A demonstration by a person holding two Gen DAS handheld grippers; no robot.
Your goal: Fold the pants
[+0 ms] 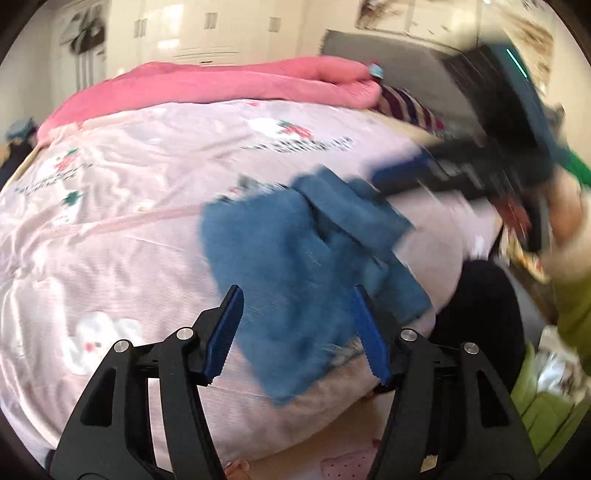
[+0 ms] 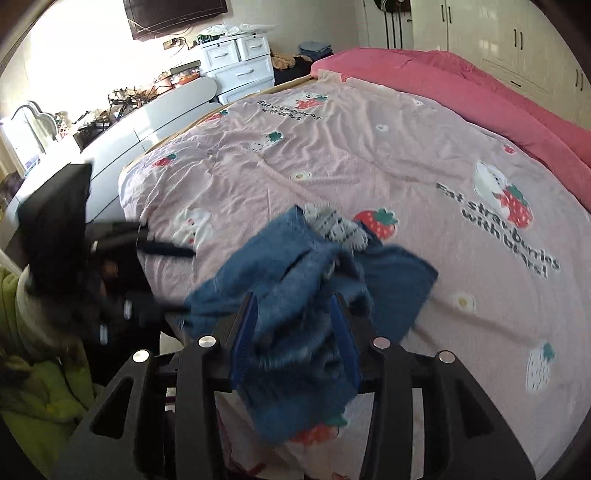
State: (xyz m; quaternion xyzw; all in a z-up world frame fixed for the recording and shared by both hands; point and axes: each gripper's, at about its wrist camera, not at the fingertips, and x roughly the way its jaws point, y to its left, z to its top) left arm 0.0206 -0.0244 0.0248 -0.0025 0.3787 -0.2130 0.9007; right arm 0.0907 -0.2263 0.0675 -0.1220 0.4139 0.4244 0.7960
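Observation:
Blue denim pants (image 1: 295,251) lie crumpled on a pink strawberry-print quilt (image 1: 129,206) near the bed's front edge. My left gripper (image 1: 299,302) is open and empty, its fingers hovering just above the pants' near part. In the right wrist view the pants (image 2: 306,280) are bunched, with a grey striped lining (image 2: 332,221) showing at the far end. My right gripper (image 2: 295,314) has its blue pads (image 2: 245,343) spread with denim lying between them; the jaws look open around the cloth. The right gripper also shows blurred in the left wrist view (image 1: 480,173).
A folded pink blanket (image 1: 229,81) lies along the far side of the bed. A white desk (image 2: 147,114) with clutter and white drawers (image 2: 240,62) stand beyond the bed. White wardrobes (image 1: 207,29) line the wall. The person's green jacket (image 2: 33,376) is at the edge.

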